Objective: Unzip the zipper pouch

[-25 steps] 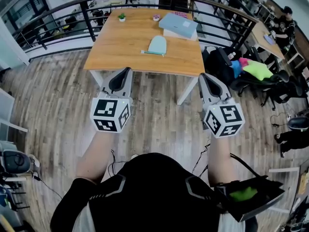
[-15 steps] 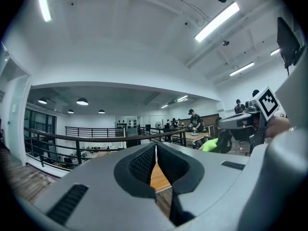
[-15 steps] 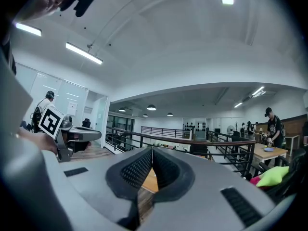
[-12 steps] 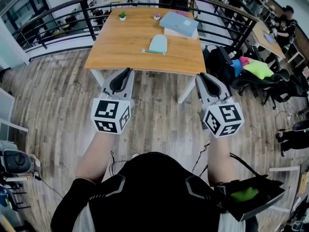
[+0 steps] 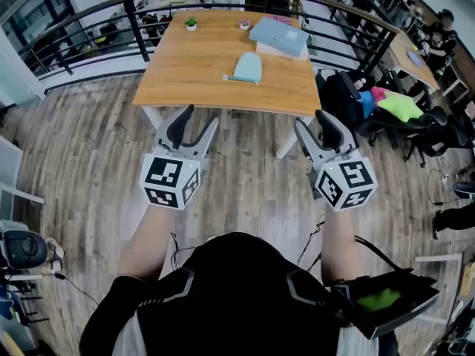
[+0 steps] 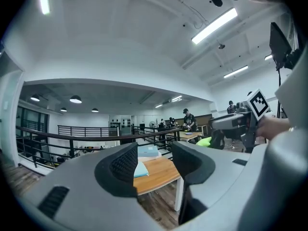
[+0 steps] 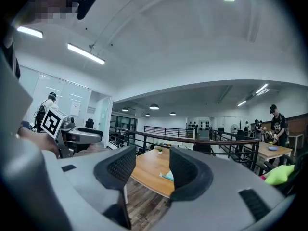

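A light teal zipper pouch (image 5: 246, 68) lies flat on the wooden table (image 5: 185, 73), far ahead of both grippers. My left gripper (image 5: 199, 117) hangs in the air short of the table's near edge. Its jaws have just been opening and now stand apart with nothing between them. My right gripper (image 5: 310, 119) is level with it at the table's near right corner; it too has just been opening and holds nothing. The pouch (image 6: 140, 170) shows small and distant past the left gripper (image 6: 156, 160), and the pouch (image 7: 168, 176) likewise past the right gripper (image 7: 149, 165).
On the table's far side lie a pale blue flat case on a white block (image 5: 276, 37), a small potted plant (image 5: 191, 24) and a small pink thing (image 5: 243, 25). A black railing (image 5: 133, 28) runs behind the table. Chairs with bags (image 5: 386, 106) stand to the right, over wood flooring.
Both grippers went from shut to open. The right gripper shifted slightly; the left stayed about where it was. The pouch has not moved on the table.
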Action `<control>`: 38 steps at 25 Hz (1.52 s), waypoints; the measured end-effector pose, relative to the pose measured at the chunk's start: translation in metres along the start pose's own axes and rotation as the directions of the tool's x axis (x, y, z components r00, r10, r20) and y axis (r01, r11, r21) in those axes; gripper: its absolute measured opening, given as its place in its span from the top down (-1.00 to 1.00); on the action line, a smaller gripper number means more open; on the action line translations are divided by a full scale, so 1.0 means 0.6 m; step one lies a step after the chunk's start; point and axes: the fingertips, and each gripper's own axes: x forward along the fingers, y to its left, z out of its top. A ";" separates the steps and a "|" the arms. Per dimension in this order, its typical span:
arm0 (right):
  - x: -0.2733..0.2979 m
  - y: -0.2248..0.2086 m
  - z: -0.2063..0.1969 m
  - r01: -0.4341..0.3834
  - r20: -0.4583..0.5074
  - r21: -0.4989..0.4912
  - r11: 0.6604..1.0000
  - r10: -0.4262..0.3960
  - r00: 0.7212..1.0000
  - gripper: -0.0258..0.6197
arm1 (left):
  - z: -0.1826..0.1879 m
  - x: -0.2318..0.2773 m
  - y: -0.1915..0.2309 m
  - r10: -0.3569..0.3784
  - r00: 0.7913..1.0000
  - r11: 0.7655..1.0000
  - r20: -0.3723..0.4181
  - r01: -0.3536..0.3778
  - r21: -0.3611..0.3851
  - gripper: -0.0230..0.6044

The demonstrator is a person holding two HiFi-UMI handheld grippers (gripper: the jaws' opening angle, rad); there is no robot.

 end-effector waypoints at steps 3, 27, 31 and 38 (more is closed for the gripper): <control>0.014 0.015 -0.004 0.003 -0.009 -0.001 1.000 -0.003 1.000 0.22 | -0.013 -0.004 0.018 -0.011 1.000 1.000 -0.007 0.011 -0.004 0.17; 0.197 -0.041 -0.027 -0.098 -0.008 -0.008 0.995 0.098 0.995 0.22 | -0.046 0.129 0.119 0.014 1.000 1.000 -0.017 -0.014 0.008 0.17; 0.245 -0.103 -0.031 -0.149 -0.015 -0.012 0.989 0.148 0.989 0.24 | -0.035 0.202 0.116 0.042 0.999 0.999 -0.013 -0.042 0.013 0.17; 0.319 -0.203 -0.043 -0.229 -0.022 -0.020 0.973 0.229 0.973 0.24 | -0.024 0.330 0.110 0.069 0.997 0.998 -0.035 -0.068 0.016 0.17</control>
